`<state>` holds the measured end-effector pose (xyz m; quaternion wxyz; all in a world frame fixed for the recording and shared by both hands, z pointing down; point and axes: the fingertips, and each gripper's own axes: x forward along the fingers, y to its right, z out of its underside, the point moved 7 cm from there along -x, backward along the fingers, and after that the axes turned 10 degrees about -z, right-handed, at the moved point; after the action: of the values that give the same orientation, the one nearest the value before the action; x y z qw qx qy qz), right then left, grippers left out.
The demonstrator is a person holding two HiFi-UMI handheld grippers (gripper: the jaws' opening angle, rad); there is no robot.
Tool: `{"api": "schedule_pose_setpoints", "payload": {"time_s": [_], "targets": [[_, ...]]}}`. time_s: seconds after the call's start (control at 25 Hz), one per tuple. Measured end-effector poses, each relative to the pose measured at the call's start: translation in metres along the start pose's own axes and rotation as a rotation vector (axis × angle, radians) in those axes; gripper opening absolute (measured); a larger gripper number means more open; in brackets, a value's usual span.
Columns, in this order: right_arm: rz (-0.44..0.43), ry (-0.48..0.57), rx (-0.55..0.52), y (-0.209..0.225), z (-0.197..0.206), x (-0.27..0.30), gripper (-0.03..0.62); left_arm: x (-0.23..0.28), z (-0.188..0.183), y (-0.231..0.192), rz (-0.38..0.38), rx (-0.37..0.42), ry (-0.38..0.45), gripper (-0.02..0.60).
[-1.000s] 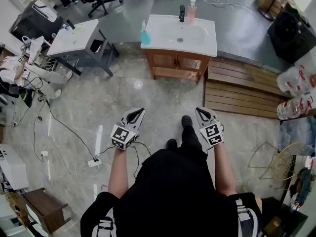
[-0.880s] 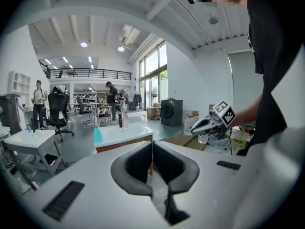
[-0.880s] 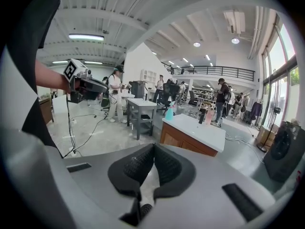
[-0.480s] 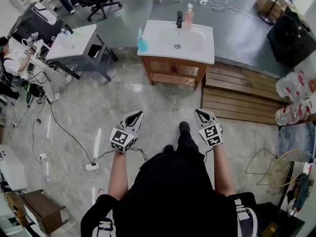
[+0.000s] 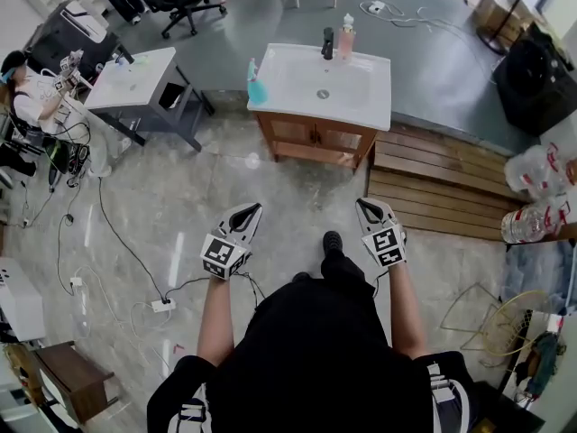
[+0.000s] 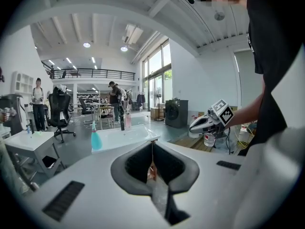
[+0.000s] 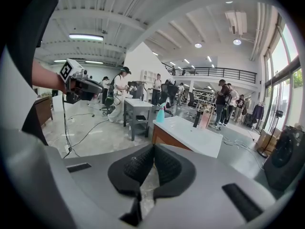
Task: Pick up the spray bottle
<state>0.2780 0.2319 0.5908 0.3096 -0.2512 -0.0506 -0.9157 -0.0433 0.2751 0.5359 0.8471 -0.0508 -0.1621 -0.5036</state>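
Left tongs (image 5: 251,209) & right tongs (image 5: 365,205): both closed tight, nothing in them, since there's nothing in reach yet. Both aimed fwd at the target. Bottle (image 5: 255,87) stands upright on left edge of surface (image 5: 377,106), well apart. Prob. approach comes first.

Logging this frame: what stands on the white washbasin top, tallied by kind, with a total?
On the washbasin top:
teal spray bottle: 1
pink bottle: 1
black faucet: 1
Total: 3
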Motion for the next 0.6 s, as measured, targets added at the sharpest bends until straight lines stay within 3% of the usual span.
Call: {"api": "schedule_pose_setpoints", "payload": {"time_s": [0.6], "targets": [[-0.048, -0.002, -0.029, 0.08, -0.006, 0.01, 0.017, 0.064, -0.029, 0.006, -0.038, -0.004, -0.01, 0.025]]}}
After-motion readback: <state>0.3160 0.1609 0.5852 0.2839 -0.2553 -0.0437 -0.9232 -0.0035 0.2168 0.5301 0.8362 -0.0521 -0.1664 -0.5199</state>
